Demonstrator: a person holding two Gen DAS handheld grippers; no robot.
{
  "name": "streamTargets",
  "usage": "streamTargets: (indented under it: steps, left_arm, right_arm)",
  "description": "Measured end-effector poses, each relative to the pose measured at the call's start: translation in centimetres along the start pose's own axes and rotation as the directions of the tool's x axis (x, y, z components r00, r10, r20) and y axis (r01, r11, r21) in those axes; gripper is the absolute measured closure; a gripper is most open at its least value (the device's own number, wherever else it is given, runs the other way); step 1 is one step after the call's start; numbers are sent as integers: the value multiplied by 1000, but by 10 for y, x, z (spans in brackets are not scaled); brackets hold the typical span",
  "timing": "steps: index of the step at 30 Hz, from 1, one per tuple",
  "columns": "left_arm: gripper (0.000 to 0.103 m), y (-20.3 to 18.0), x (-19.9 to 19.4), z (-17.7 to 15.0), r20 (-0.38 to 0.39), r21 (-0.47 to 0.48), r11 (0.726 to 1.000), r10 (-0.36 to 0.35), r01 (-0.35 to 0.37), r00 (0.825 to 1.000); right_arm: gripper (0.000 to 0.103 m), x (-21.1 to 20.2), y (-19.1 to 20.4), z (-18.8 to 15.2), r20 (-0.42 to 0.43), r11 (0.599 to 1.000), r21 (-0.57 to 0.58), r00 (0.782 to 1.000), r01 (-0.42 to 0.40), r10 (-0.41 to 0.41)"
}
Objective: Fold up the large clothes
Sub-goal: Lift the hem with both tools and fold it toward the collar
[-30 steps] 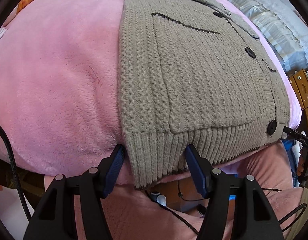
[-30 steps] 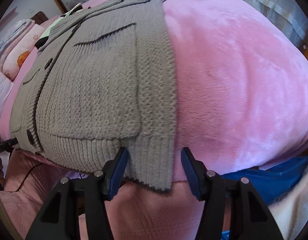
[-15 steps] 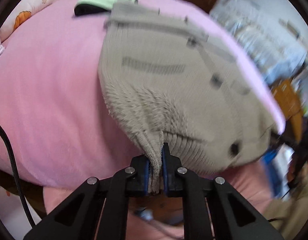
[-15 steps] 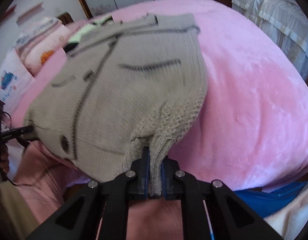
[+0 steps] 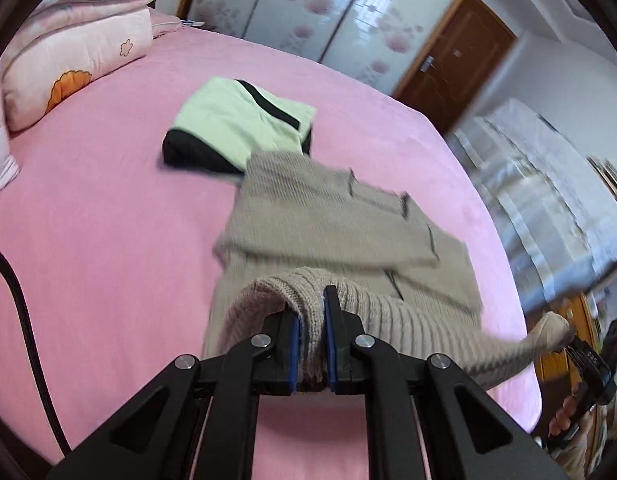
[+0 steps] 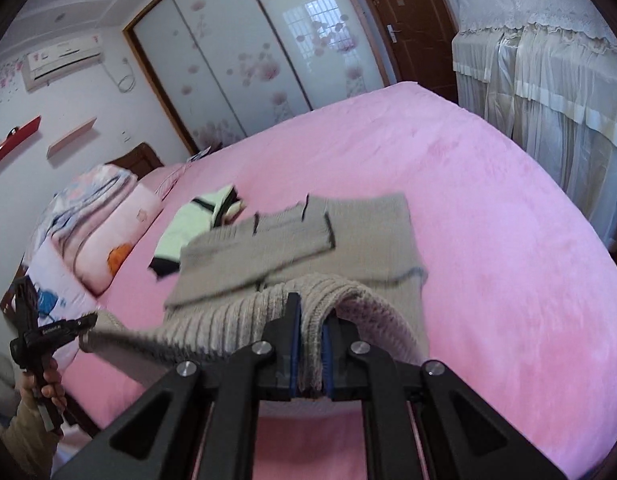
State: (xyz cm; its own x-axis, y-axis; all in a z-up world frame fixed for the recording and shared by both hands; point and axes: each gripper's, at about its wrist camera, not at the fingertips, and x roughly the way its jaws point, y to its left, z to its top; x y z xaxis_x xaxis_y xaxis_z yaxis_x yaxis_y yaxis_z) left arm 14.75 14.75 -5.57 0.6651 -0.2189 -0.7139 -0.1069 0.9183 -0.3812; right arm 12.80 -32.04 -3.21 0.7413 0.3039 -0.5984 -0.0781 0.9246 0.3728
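A beige knit cardigan lies on the pink bed, its sleeves folded across the chest. My left gripper is shut on the ribbed hem at the left corner and holds it lifted above the bed. My right gripper is shut on the hem's right corner, also lifted. The hem stretches between the two grippers in the air. The cardigan shows in the right wrist view too, and the other gripper appears at each view's edge.
A folded green and black garment lies just beyond the cardigan's collar. Pillows and folded quilts are stacked at the bed's head. A wardrobe, a door and a lace-covered cabinet stand around the bed.
Both grippers closed on the hem corners, then lifted the hem up and carried it forward over the cardigan. The views now look down over the whole bed.
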Motion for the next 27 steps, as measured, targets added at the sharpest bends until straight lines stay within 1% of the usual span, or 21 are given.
streamTargets:
  steps: [1, 2, 5, 6, 7, 8, 9, 10, 11, 12, 13, 14, 16, 17, 18, 19, 20, 21, 23, 25, 27]
  left_arm:
    - [95, -2, 21, 18, 3, 2, 1000, 22, -22, 1000]
    - [95, -4, 34, 27, 1, 5, 999, 33, -33, 999]
    - [94, -4, 93, 55, -24, 6, 997, 75, -75, 997]
    - [94, -3, 116, 63, -42, 3, 996, 86, -86, 995]
    - [93, -3, 140, 67, -57, 6, 994, 113, -113, 992]
    - [93, -2, 159, 70, -76, 8, 991, 135, -134, 988]
    - [92, 1, 186, 74, -109, 8, 987, 161, -161, 981]
    - [90, 4, 202, 75, -135, 14, 983, 184, -184, 974]
    - [89, 7, 217, 76, -167, 14, 979, 203, -204, 965]
    - [87, 11, 236, 77, -213, 7, 977, 208, -211, 955]
    - [85, 14, 243, 76, -235, 3, 979, 201, -206, 951]
    - [85, 17, 248, 74, -251, -4, 981, 187, -194, 950]
    - [82, 19, 247, 78, -258, -7, 989, 141, -148, 956]
    - [81, 19, 245, 80, -259, 2, 993, 116, -120, 959]
    - [80, 20, 242, 81, -258, 8, 995, 101, -102, 961]
    - [80, 20, 239, 83, -254, 16, 996, 84, -82, 963]
    - [79, 19, 234, 85, -251, 21, 998, 69, -66, 966]
    - [79, 18, 229, 86, -245, 25, 999, 50, -45, 968]
    - [78, 16, 215, 88, -227, 28, 1000, 11, -4, 974]
    - [77, 13, 202, 91, -205, 23, 999, -33, 39, 978]
    - [77, 11, 192, 94, -189, 45, 997, -58, 68, 980]
  right_arm:
    - [95, 18, -4, 14, 1, 1000, 11, 1000, 14, -14]
    - [95, 39, -8, 26, -6, 999, 23, 1000, 23, -23]
    - [95, 101, -23, 49, -50, 997, 55, 998, 51, -49]
    - [95, 121, -27, 51, -70, 996, 61, 996, 65, -61]
    - [95, 145, -32, 52, -97, 994, 60, 991, 95, -89]
    - [95, 161, -35, 51, -117, 991, 55, 987, 119, -112]
    - [94, 185, -41, 48, -155, 987, 52, 978, 152, -143]
    - [94, 204, -47, 45, -194, 983, 54, 967, 178, -165]
    - [92, 215, -52, 41, -222, 979, 55, 959, 194, -178]
    - [91, 226, -58, 38, -255, 976, 64, 949, 206, -184]
    - [91, 229, -62, 35, -269, 976, 75, 947, 203, -176]
    - [87, 230, -67, 34, -272, 979, 98, 951, 178, -146]
    - [79, 224, -77, 36, -255, 983, 147, 965, 110, -69]
    - [69, 215, -81, 38, -231, 983, 165, 972, 75, -36]
    - [56, 208, -83, 40, -212, 984, 165, 977, 68, -32]
    - [50, 201, -85, 43, -189, 985, 160, 981, 63, -32]
    - [39, 193, -86, 45, -164, 987, 152, 986, 58, -33]
    - [32, 186, -87, 48, -145, 989, 141, 989, 52, -32]
    - [31, 181, -84, 53, -132, 994, 98, 990, 56, -43]
    - [31, 182, -79, 54, -133, 995, 26, 987, 94, -90]
    - [31, 189, -76, 55, -142, 993, -19, 982, 120, -121]
